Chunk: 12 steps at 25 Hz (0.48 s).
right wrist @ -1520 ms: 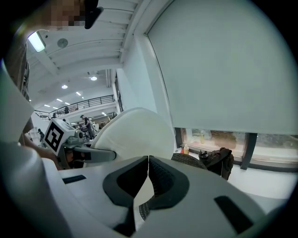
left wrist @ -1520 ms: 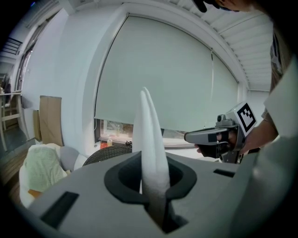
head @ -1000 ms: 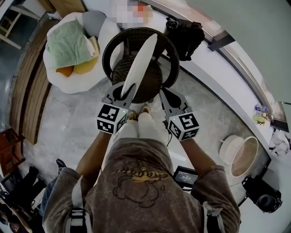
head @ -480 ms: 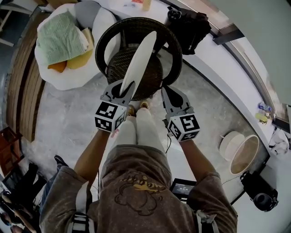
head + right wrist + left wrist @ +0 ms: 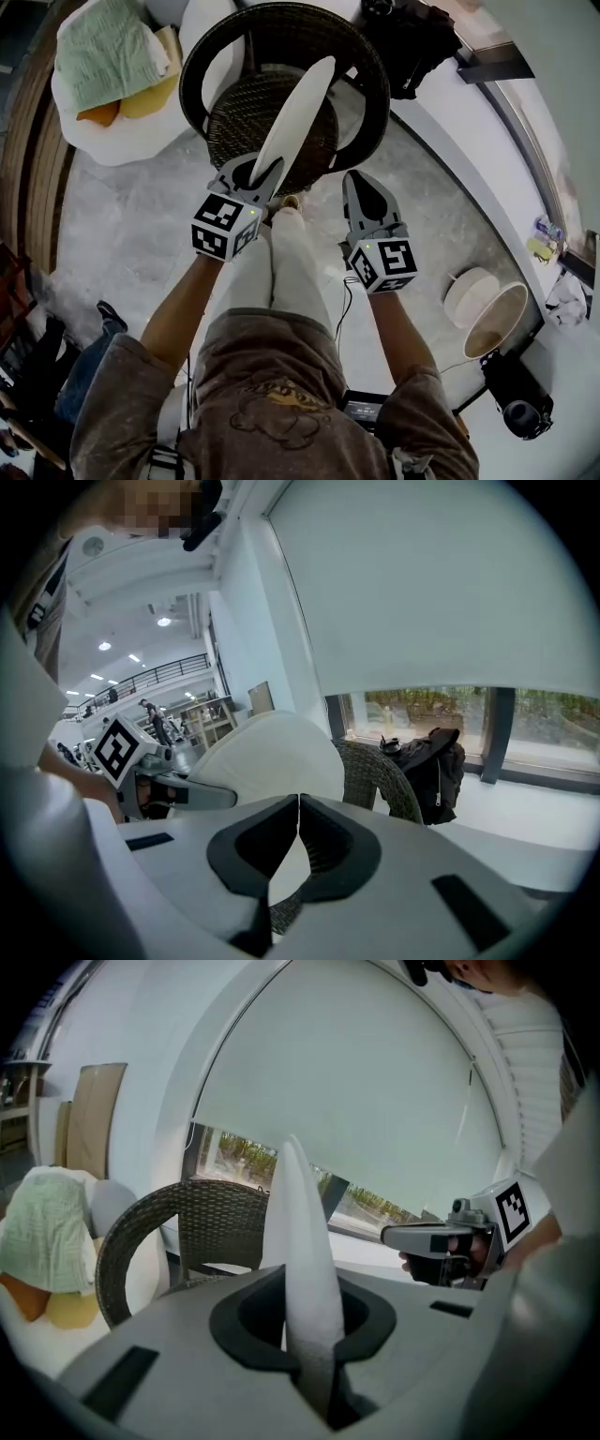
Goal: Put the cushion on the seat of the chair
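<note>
Grippers come nearest, both at the front edge of the chair (image 5: pixel 371 101) (image 5: pixel 157 1232) (image 5: pixel 377 782). Our left gripper (image 5: pixel 253 174) (image 5: pixel 311 1340) is clamped on the near end of the cushion (image 5: pixel 298 112) (image 5: pixel 300 1241) (image 5: pixel 272 752), pads pressing its white fabric. Our right gripper (image 5: pixel 362 184) (image 5: pixel 298 808) sits just right of the chair's front edge, jaws closed tip to tip on nothing. The cushion stands on edge above the chair's woven seat, running from the front edge toward the backrest; we cannot tell whether it touches the seat. Beyond the chair, to its right, sits a black bag (image 5: pixel 405 49) (image 5: pixel 433 761). Left of the chair is a white lounge seat (image 5: pixel 122 142) (image 5: pixel 141 1279) piled with a green cloth (image 5: pixel 108 54) (image 5: pixel 42 1232) and yellow pillows (image 5: pixel 157 94).
</note>
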Each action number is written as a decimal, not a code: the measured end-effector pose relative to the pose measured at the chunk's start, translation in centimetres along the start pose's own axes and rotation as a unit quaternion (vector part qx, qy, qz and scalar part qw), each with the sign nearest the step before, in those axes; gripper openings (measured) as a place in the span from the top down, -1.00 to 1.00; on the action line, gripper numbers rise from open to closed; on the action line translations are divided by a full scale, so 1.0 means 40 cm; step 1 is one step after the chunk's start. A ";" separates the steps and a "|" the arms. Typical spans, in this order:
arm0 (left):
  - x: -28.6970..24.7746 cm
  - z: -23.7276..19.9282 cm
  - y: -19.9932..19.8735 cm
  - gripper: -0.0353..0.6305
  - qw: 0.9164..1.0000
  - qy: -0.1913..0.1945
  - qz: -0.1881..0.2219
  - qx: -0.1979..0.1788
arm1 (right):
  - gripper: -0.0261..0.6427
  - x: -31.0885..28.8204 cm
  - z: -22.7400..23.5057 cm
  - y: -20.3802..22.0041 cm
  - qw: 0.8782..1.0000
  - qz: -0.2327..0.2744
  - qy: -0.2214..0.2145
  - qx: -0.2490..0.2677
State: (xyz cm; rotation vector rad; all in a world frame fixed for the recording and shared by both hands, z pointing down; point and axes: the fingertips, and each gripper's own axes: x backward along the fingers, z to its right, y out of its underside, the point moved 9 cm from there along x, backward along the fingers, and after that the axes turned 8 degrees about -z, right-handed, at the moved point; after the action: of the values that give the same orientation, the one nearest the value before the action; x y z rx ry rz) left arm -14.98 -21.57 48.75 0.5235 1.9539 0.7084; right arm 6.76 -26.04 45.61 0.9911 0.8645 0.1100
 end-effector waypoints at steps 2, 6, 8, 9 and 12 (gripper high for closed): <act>-0.034 -0.012 0.017 0.74 1.000 0.006 -0.006 0.008 | 0.86 -0.023 0.012 0.025 1.000 -0.008 -0.003 -0.005; -0.089 -0.035 0.046 0.74 1.000 0.017 -0.013 0.023 | 0.86 -0.071 0.028 0.065 1.000 -0.019 -0.008 -0.009; -0.110 -0.043 0.060 0.74 0.999 0.025 -0.016 0.030 | 0.86 -0.091 0.033 0.082 1.000 -0.023 -0.011 -0.010; -0.120 -0.047 0.067 0.74 0.999 0.028 -0.017 0.034 | 0.86 -0.102 0.036 0.091 1.000 -0.026 -0.013 -0.010; -0.154 -0.063 0.085 0.74 0.998 0.043 -0.026 0.047 | 0.86 -0.133 0.044 0.117 0.999 -0.034 -0.019 -0.012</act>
State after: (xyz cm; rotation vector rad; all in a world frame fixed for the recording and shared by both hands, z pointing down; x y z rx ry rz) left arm -14.23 -23.52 55.92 0.5046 2.0818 0.6163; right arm 5.73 -26.98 52.78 0.9364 0.8600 0.0431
